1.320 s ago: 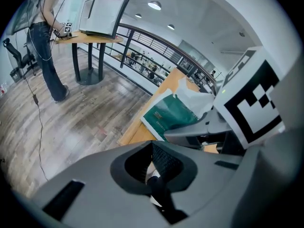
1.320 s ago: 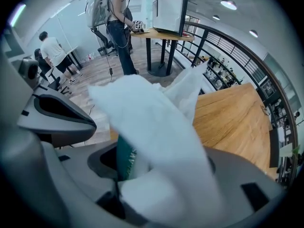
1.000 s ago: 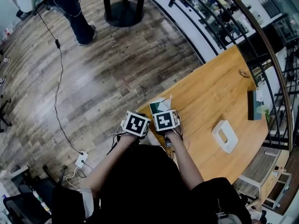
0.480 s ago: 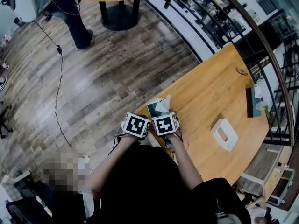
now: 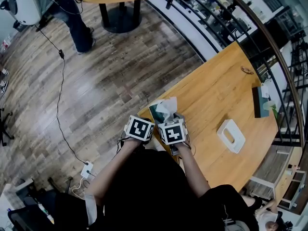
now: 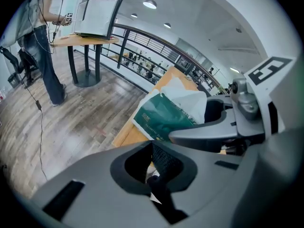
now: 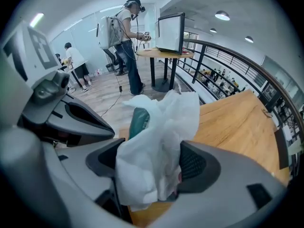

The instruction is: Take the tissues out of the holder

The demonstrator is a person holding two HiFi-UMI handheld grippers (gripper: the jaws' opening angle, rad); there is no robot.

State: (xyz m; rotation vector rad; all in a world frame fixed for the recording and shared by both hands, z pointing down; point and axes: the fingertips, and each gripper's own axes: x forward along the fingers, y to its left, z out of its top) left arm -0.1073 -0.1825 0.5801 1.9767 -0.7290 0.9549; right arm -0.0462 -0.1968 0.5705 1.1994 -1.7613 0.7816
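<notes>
**Drawing the tissues up out of the green pack**

The tissues (image 7: 156,141) show as a bunched white wad rising from the green pack (image 6: 164,115). The pack is at the near corner of the surface (image 5: 216,90), just ahead of both grippers. The right gripper (image 7: 148,164) has the wad between its fingers (image 7: 195,164). They stand wide, with the paper filling the gap and touching both pads, and they have just been opening a little around it. The left gripper (image 6: 153,177) has its fingers (image 6: 166,156) drawn narrow. A white sliver shows between them and the pack's near edge runs down behind, so I judge that it pins the wrapper.

The pull should go straight up along the pack's mouth, and slowly, so the sheets slide rather than tear. The right grip looks slack for soft paper and should firm up before any more lift, or the wad may slip free. The left gripper needs to hold the pack down against the pull, or the pack will rise with the tissues.

In the head view, the marker cubes and the person's arms cover the fingers and the pack's lower part. The wad hides the pack's opening, so I cannot tell how many sheets remain inside. Nor can I tell whether the pack rests on the surface or hangs just above it. The white holder (image 5: 231,136) lies well apart to the right, and its inside is not visible.
</notes>
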